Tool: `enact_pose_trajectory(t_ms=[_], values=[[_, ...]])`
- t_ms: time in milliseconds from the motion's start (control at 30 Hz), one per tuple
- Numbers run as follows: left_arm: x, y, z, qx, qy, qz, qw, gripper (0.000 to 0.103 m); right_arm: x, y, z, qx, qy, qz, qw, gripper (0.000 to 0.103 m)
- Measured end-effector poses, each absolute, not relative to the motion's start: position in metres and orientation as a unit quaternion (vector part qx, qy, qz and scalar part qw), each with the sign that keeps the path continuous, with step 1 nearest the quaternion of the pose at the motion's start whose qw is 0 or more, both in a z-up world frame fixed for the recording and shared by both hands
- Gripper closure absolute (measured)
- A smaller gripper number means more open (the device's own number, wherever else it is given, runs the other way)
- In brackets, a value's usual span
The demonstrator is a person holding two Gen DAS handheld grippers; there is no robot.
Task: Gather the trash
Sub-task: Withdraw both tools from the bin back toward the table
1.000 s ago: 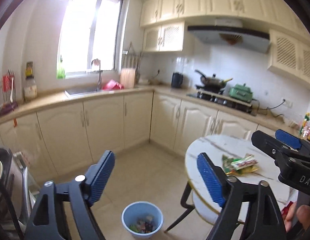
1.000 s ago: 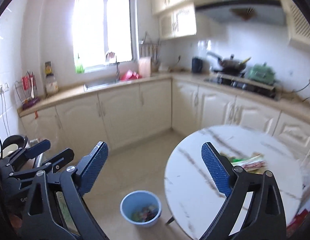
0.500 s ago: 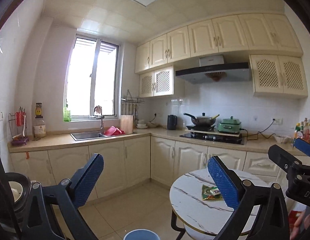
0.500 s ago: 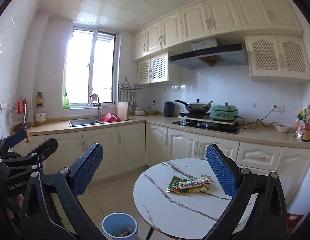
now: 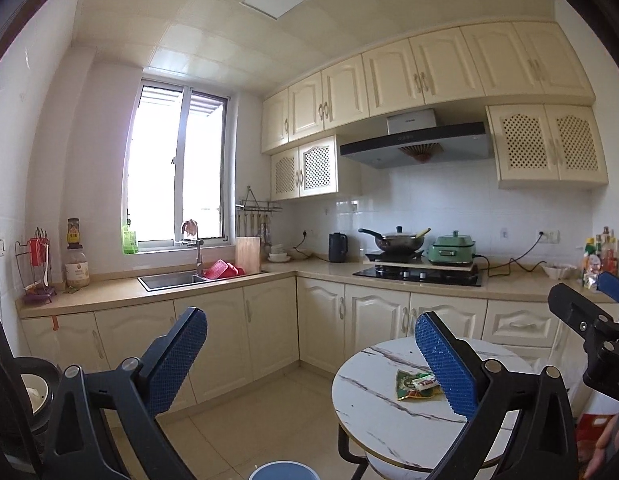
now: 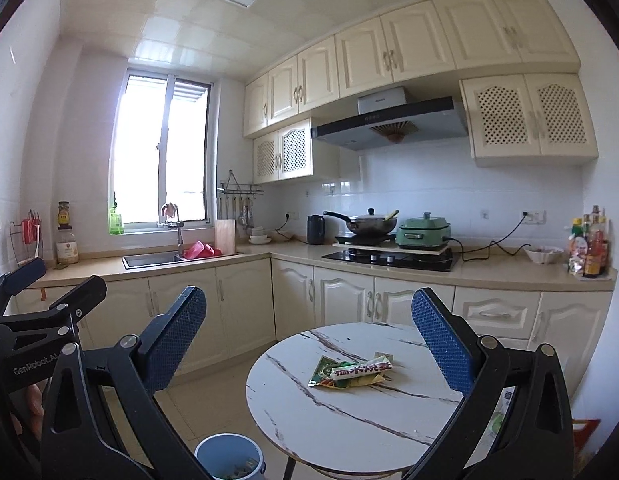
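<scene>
Here, both grippers wide open, nothing held.
Wrappers (image 6: 351,372) lie centre-frame on round desk (image 6: 349,420); blue bin (image 6: 229,458) lower left, on floor.

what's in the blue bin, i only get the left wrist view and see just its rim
Observer: The right wrist view looks into the blue bin: a few scraps lie at its bottom.
Operator: is my finger hiding more trash on the table
Observer: Only one small pile: a white stick pack lying across a green packet on the round table.
Operator: is the other hand ready
Observer: The right hand-held gripper has just been opening its jaws; they stand wide, nothing between them.
</scene>
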State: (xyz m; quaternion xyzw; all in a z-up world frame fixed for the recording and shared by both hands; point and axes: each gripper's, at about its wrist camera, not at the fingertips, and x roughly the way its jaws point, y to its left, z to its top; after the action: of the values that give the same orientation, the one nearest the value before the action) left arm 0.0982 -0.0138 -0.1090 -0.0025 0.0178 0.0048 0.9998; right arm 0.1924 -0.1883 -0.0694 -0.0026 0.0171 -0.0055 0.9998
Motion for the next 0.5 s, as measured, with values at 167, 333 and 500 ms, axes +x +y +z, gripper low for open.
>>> enact_pose_trajectory(t_ms=[167, 333, 500], values=[[0.113, -0.013, -0.107, -0.003, 0.027, -0.002, 1.000, 0.001, 0.199, -0.193, -0.073, -0.003, 0.025, -0.012, 1.000, 0.000], [0.140, -0.017, -0.110, 0.006, 0.052, -0.019, 0.998, 0.001, 0.210, -0.204, -0.081, -0.003, 0.036, -0.022, 0.999, 0.000], [0.187, -0.030, -0.120, 0.013, 0.107, -0.053, 0.993, 0.001, 0.236, -0.234, -0.100, 0.008, 0.070, -0.053, 0.996, 0.000]])
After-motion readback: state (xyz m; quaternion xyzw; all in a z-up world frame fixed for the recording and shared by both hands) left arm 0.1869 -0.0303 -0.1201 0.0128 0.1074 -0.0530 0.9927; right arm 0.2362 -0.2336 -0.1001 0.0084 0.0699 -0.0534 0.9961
